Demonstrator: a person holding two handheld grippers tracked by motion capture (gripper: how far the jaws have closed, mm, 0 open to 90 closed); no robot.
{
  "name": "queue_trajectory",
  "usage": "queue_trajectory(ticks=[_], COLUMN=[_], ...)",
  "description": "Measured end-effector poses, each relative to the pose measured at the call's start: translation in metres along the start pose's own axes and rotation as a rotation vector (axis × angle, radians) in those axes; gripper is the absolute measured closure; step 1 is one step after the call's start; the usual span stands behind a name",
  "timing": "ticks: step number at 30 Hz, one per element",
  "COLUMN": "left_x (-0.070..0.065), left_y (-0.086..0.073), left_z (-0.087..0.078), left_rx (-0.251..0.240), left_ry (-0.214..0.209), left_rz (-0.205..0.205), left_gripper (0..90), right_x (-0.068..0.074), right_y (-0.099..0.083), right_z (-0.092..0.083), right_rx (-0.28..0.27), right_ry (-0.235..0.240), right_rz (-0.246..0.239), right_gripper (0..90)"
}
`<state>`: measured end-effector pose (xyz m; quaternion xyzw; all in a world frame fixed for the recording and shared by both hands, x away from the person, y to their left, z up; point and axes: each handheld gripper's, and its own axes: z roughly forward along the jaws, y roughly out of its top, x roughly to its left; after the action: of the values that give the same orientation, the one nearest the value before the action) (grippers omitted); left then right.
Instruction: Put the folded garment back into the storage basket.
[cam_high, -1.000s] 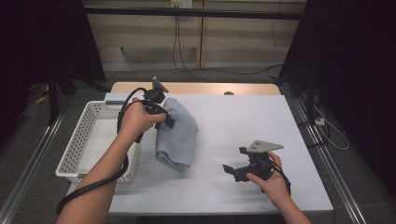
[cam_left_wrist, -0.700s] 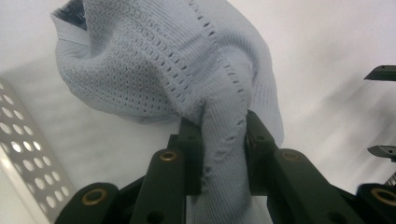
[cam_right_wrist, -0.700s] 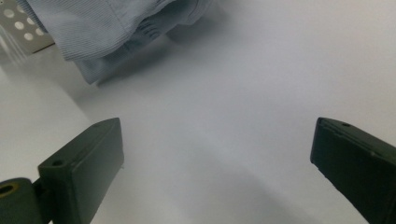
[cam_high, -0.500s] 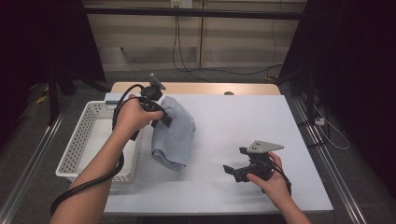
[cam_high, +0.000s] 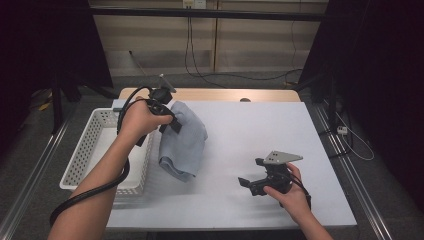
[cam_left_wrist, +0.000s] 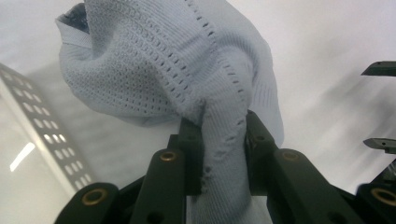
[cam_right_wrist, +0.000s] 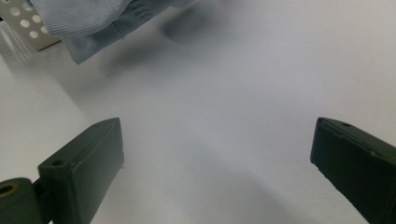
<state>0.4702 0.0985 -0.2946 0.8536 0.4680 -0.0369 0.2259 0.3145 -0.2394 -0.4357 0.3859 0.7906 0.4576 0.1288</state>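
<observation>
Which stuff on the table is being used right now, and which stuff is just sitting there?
Being used:
- light blue knitted cloth, pinched and lifted at one end
- left gripper, shut on the cloth
- white basket, right beside the cloth

Just sitting there:
- right gripper, jaws open, holding nothing, low over the white table
- cables on the floor behind the table

Pale blue knit cloth (cam_high: 184, 142), open-stitch rows visible, bunched and folded. Upper part lifted, lower fold resting on the white surface (cam_high: 260, 130) at left, just beside the basket (cam_high: 82, 155).
</observation>
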Motion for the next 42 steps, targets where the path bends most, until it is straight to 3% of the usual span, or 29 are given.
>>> queue_trajectory(ticks=[16, 42], left_x=[-0.005, 0.0], left_y=[0.008, 0.017], left_z=[-0.015, -0.031], left_rx=[0.013, 0.017], left_ry=[0.034, 0.068], left_rz=[0.013, 0.023], left_gripper=[74.0, 74.0], right_x=[-0.002, -0.002], right_y=[-0.002, -0.004], right_z=[-0.007, -0.009], right_rx=[-0.014, -0.012], right_ry=[-0.004, -0.005], right_rz=[0.007, -0.001], right_gripper=[2.4, 2.4])
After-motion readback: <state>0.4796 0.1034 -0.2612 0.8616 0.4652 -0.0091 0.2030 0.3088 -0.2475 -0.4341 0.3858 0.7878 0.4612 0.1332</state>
